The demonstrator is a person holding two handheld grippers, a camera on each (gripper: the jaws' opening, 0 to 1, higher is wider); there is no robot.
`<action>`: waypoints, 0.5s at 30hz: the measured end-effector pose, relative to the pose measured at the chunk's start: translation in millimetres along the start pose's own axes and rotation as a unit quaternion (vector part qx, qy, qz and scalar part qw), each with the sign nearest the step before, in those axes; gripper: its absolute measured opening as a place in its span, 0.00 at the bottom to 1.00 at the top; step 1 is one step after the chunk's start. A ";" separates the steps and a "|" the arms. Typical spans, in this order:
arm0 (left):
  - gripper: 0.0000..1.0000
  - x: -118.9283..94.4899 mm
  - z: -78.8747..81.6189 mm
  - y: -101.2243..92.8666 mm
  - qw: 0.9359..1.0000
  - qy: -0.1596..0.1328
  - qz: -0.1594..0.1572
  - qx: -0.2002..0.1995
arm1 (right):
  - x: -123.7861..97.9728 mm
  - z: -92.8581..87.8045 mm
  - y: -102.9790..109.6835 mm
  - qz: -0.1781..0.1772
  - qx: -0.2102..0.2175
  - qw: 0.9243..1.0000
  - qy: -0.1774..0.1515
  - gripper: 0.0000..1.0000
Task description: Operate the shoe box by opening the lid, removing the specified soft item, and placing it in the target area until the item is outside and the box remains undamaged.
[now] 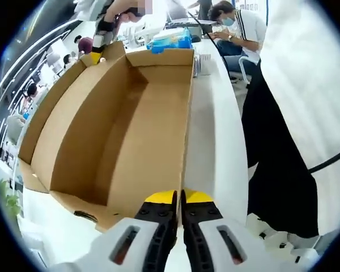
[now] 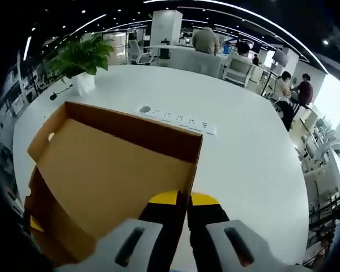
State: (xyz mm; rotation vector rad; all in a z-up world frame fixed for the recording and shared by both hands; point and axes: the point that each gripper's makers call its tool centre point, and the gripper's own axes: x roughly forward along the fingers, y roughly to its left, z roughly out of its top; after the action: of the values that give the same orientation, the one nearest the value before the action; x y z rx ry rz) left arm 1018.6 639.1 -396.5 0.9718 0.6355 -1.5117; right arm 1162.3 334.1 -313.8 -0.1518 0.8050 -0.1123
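Where the table (image 1: 215, 141) carries it, box (image 1: 119, 130) lying open, brown cardboard, interior bare in the left gripper view.
Left gripper (image 1: 179, 198): yellow-tipped jaws pinched onto the near right wall edge of the box, wall running up from between the tips.
Right gripper (image 2: 186, 199): jaws likewise clamped on a box corner edge, cardboard wall meeting the tips; seen again in the left gripper view at the far corner (image 1: 96, 56), held by a hand (image 1: 122, 8).
Left gripper view adds: full length of the box floor and both long walls; end flap folded out at lower left; blue pack (image 1: 173, 39) beyond the far end; seated person (image 1: 238, 28) at upper right; dark trousers (image 1: 272, 164) of someone standing close by the table's right edge.
Right gripper view adds: box (image 2: 113, 175) from the opposite end, tilted panel inside; power strip (image 2: 178, 120) on the white table (image 2: 243, 164) just past the box; potted plant (image 2: 82, 59) at far left; chairs and seated people (image 2: 207, 39) behind.
Soft item: cannot tell.
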 end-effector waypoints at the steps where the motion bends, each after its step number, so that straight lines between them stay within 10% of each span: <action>1: 0.03 0.0 0.0 0.2 1.000 0.001 -0.002 -0.006 | -2.9 -0.5 0.7 -0.002 -0.003 1.000 -0.004 0.02; 5: 0.02 0.1 0.6 2.0 1.000 0.009 -0.022 -0.020 | -9.4 4.0 0.0 -0.010 -0.032 0.999 -0.024 0.03; 14: 0.02 -1.0 0.5 -4.2 1.000 -0.002 -0.008 0.020 | -31.9 14.9 -5.3 -0.011 0.073 0.994 -0.086 0.01; 15: 0.02 -1.5 -0.1 -1.9 1.000 -0.004 -0.011 0.010 | -37.1 20.7 -3.0 -0.016 0.029 0.995 -0.090 0.01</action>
State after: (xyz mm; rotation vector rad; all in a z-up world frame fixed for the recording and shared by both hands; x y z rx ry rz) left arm 1016.8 640.3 -395.5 0.9764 0.6267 -1.5436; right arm 1151.6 339.0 -272.8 -0.1175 0.6180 -0.1510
